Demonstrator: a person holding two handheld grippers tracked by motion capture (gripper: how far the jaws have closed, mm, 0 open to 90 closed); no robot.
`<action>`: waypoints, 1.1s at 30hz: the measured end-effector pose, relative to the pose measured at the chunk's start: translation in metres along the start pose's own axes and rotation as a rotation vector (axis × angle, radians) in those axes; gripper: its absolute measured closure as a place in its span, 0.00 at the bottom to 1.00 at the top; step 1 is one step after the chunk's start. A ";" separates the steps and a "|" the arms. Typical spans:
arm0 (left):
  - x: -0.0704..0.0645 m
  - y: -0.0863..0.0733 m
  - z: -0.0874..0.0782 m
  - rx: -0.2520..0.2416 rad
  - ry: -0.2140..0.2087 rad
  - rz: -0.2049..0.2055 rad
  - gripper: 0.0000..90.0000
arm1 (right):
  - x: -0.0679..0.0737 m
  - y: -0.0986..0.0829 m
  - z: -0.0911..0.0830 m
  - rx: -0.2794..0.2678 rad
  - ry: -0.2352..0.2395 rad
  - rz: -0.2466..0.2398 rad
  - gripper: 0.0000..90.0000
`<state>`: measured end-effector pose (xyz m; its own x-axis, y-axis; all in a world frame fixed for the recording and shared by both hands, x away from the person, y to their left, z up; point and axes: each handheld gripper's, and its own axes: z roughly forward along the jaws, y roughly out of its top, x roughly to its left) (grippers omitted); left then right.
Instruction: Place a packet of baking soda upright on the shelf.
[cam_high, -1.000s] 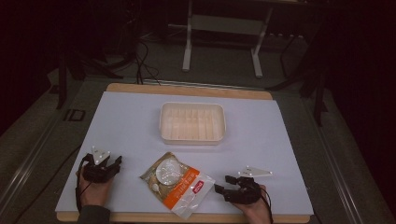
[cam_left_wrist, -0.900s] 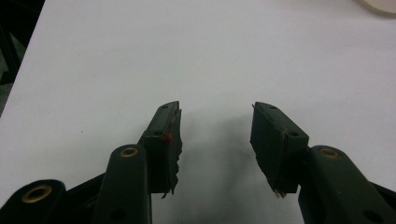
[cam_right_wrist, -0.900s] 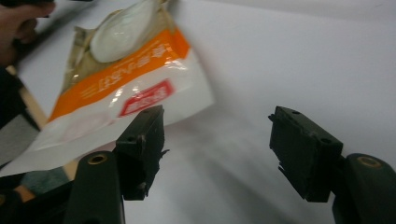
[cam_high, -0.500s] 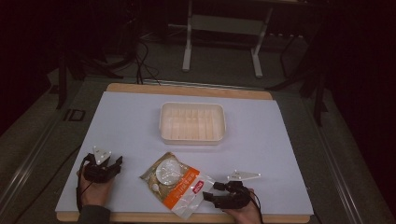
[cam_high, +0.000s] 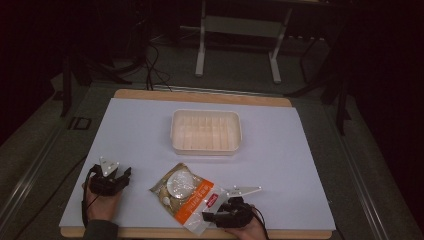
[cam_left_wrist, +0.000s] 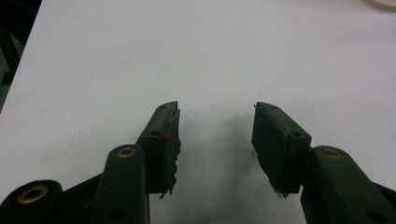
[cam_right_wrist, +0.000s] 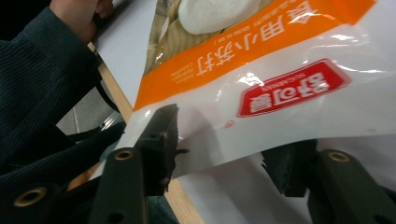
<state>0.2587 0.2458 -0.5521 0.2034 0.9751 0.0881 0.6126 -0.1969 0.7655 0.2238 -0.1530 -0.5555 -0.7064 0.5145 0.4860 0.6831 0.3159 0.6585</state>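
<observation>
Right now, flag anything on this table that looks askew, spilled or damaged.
Nothing is spilled or torn. The snack bag lies askew, diagonal to the table edges, its clear end near the front edge, between the open jaws of the right gripper. The white tray sits square. The left gripper is open.

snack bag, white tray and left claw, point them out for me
snack bag (cam_high: 189, 196), high view, on its orange band.
white tray (cam_high: 206, 148), high view, on its near rim.
left claw (cam_left_wrist: 215, 135), left gripper view, midway between its open tips.
</observation>
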 end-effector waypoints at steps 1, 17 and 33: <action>0.000 0.000 0.000 0.000 0.000 0.000 0.57 | 0.000 0.000 0.001 0.003 -0.002 0.001 0.61; -0.001 0.000 0.000 -0.001 0.004 0.002 0.56 | -0.024 0.024 -0.009 -0.080 -0.043 0.058 0.94; -0.001 0.000 0.000 -0.001 0.004 0.003 0.56 | -0.033 0.026 0.006 -0.062 0.013 0.146 0.85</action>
<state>0.2588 0.2449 -0.5525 0.2020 0.9750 0.0930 0.6110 -0.1996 0.7661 0.2656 -0.1568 -0.5582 -0.6028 0.5413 0.5862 0.7663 0.1880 0.6144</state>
